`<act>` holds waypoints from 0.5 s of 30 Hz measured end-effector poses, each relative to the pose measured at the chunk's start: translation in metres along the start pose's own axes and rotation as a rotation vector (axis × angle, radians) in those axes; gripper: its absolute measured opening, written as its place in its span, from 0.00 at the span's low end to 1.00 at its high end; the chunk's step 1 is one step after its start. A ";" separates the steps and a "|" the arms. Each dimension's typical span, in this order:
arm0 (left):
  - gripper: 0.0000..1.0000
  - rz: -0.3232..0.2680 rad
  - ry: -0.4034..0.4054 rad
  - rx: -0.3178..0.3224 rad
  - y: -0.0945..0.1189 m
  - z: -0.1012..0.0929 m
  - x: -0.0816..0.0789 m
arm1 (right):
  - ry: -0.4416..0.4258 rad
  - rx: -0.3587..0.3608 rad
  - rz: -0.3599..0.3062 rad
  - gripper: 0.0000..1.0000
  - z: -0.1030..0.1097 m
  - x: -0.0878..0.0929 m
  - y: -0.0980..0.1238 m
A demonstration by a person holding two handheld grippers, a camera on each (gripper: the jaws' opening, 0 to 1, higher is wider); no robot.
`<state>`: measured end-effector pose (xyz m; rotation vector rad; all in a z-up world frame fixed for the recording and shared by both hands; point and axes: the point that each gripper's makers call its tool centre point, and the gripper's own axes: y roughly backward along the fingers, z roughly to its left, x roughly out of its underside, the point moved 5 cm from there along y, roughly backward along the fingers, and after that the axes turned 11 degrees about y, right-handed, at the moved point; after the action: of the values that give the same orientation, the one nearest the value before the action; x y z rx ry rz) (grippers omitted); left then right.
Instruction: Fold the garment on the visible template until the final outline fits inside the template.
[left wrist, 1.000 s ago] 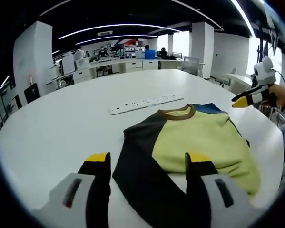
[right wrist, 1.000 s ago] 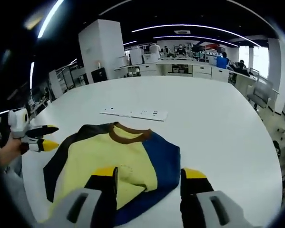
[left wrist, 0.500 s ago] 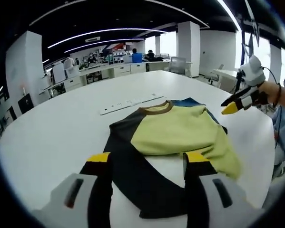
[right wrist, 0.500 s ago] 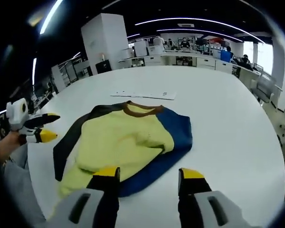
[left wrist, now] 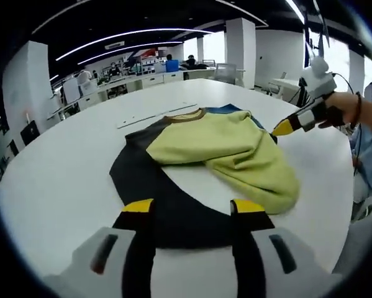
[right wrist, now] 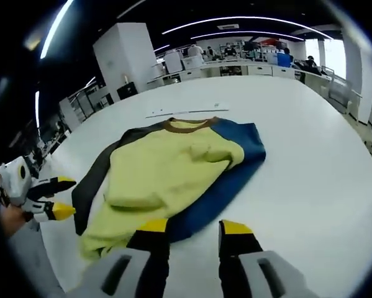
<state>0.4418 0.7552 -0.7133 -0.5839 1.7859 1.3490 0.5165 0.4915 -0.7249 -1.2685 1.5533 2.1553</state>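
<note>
A white power strip (left wrist: 156, 115) lies on the white table (left wrist: 49, 180); desks (right wrist: 260, 69) stand beyond.

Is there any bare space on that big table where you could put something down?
Plenty. The white table is bare beyond the shirt's blue sleeve, and past the white strip behind its collar. It is crowded only where the shirt lies spread, near both grippers.

Grey hand-held gripper (left wrist: 193, 208), yellow-tipped black jaws.
</note>
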 end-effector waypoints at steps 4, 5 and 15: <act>0.41 0.030 0.020 0.011 -0.004 -0.004 0.013 | -0.027 0.019 -0.009 0.19 0.001 0.005 -0.003; 0.40 0.034 0.023 0.005 -0.005 -0.004 0.015 | -0.034 0.022 -0.010 0.18 0.001 0.006 -0.004; 0.31 0.048 0.104 -0.065 -0.007 0.002 0.025 | -0.023 0.045 -0.035 0.11 0.005 0.010 -0.008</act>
<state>0.4333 0.7578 -0.7376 -0.6608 1.8549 1.4369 0.5124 0.4958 -0.7374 -1.2434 1.5508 2.0940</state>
